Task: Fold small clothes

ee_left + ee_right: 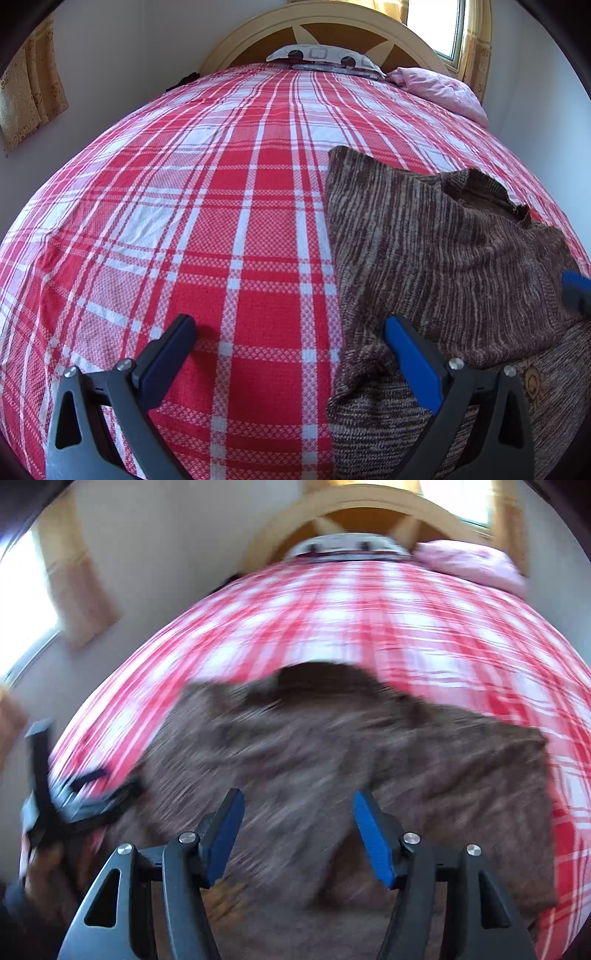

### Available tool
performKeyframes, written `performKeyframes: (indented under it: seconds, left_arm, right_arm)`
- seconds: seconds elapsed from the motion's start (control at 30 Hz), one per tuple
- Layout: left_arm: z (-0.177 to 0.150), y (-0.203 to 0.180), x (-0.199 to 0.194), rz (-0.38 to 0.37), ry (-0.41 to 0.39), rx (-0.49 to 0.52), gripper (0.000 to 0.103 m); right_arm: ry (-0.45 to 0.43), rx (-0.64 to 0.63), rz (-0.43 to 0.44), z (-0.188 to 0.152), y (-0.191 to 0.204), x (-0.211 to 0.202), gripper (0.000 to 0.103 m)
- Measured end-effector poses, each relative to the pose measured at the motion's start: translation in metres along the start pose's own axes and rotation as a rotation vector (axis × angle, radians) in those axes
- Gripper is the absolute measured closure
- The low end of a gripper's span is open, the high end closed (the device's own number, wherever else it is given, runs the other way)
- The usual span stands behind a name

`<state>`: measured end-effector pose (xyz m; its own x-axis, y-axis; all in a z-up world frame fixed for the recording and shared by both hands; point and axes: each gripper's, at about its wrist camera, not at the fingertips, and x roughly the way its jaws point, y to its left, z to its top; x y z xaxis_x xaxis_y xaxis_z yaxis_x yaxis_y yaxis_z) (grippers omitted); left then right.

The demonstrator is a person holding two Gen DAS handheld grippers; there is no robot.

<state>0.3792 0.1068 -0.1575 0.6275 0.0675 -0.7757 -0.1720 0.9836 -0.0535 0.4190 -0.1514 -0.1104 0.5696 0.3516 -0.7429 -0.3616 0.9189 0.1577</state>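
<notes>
A brown marled knit sweater (443,258) lies on the right part of the red-and-white plaid bed sheet (221,221), its neck opening facing the headboard. My left gripper (290,325) is open wide at the sweater's left edge. One finger is over the bare sheet and the blue-padded finger (410,354) rests over the knit. In the blurred right wrist view my right gripper (298,795) is open just above the sweater (332,738), with nothing pinched between its pads. A blue tip of the right gripper (576,291) shows at the frame's right edge.
A patterned pillow (321,55) and a pink quilt (443,88) lie by the arched wooden headboard (258,33). A window (436,26) with yellow curtains is behind. Walls stand close on both sides of the bed. The left gripper and a hand (44,812) appear at the right wrist view's left edge.
</notes>
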Motion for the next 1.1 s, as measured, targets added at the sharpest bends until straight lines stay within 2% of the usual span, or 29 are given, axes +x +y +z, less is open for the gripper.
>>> performKeyframes:
  seconds: [0.07,0.17,0.33,0.53,0.97,1.1]
  left_arm:
    - [0.0,-0.001,-0.001,0.007,0.0,0.004,0.0]
    - [0.0,-0.001,-0.001,0.006,-0.001,0.003,0.0]
    - [0.0,-0.001,-0.002,0.014,-0.006,0.009,0.0]
    - [-0.002,0.0,-0.004,0.007,0.001,0.001,0.0]
    - [-0.006,-0.002,-0.008,0.009,0.015,0.008,0.0]
    - [-0.009,-0.005,-0.023,0.011,-0.014,0.031,0.0]
  right_arm:
    - [0.051,-0.036,0.052,-0.013,0.014,0.006,0.04]
    - [0.088,-0.052,0.016,-0.031,0.017,0.02,0.04]
    - [0.075,-0.057,-0.048,-0.042,0.01,0.015,0.04]
    - [0.093,-0.051,-0.051,-0.057,0.005,0.012,0.04]
    - [0.089,-0.031,-0.077,-0.063,0.003,-0.001,0.04]
    - [0.065,-0.049,-0.112,-0.065,-0.002,-0.012,0.04]
